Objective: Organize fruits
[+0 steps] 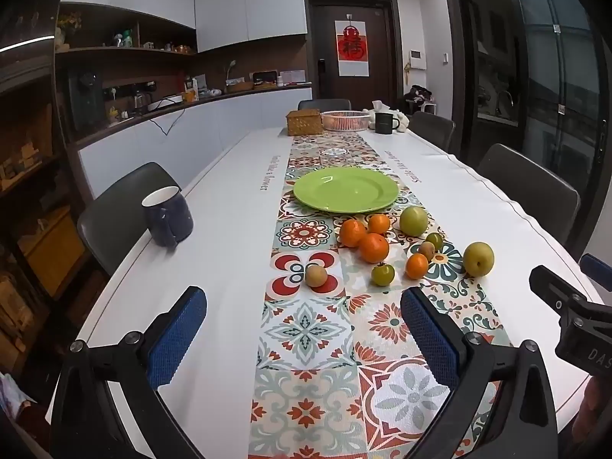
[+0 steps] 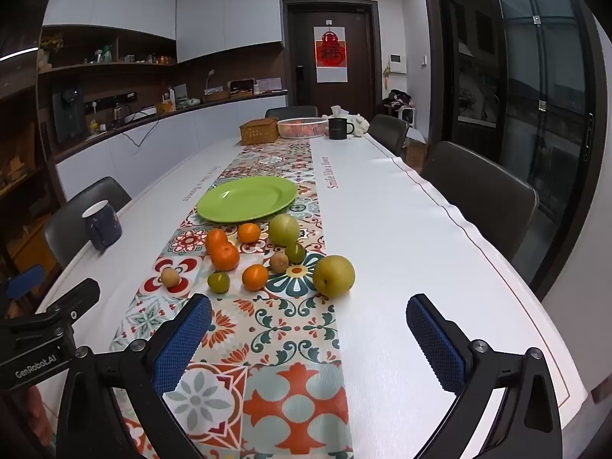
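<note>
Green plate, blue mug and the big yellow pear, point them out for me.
green plate (image 1: pixel 346 190), left wrist view, bare centre of the dish
blue mug (image 1: pixel 168 218), left wrist view, outer wall
big yellow pear (image 2: pixel 333 276), right wrist view, middle of its skin

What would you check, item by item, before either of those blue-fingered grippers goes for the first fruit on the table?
1. Left gripper open and holding nothing: ok.
2. Right gripper open and holding nothing: ok.
3. Green plate bare, with room for fruit: ok.
4. Fruit within clear view: ok; the yellow pear stands apart from the others, nearest the right gripper.
5. Oranges free to pick singly: not ok for two; the front orange touches the one behind it.
6. Blue mug clear of the path to the fruit: ok, it stands off to the left edge.
</note>
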`<state>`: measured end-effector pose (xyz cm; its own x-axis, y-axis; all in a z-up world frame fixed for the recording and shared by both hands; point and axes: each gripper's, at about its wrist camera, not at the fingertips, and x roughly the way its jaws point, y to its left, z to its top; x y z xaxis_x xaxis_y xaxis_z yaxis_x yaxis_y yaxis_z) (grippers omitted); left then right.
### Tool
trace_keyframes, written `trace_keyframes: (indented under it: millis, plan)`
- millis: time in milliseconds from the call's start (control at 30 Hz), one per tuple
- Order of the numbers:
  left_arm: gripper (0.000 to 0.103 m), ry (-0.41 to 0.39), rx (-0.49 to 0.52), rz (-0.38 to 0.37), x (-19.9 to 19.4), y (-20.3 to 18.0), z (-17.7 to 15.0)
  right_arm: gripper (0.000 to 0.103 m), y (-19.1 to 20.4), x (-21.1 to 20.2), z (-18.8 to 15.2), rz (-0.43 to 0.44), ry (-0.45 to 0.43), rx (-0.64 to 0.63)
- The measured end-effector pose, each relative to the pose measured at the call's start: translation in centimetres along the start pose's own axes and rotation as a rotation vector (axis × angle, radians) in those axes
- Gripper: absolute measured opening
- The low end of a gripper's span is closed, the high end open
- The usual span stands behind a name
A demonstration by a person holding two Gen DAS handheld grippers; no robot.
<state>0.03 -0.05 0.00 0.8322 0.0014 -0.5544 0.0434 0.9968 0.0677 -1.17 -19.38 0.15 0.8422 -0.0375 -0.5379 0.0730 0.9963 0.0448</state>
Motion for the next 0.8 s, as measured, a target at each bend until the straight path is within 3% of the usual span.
trace_keyframes:
  millis: [233,800]
  plan:
    - [0.103,0.003,-0.006,-0.043,0.1,0.3,0.1,0.103,-0.2,0.0,0.0,0.005,0.001,0.005]
    - [0.103,-0.036,-0.007,-0.035,-0.9,0.1,0.0,0.102,-0.2,-0.2,0.0,0.012,-0.002,0.008]
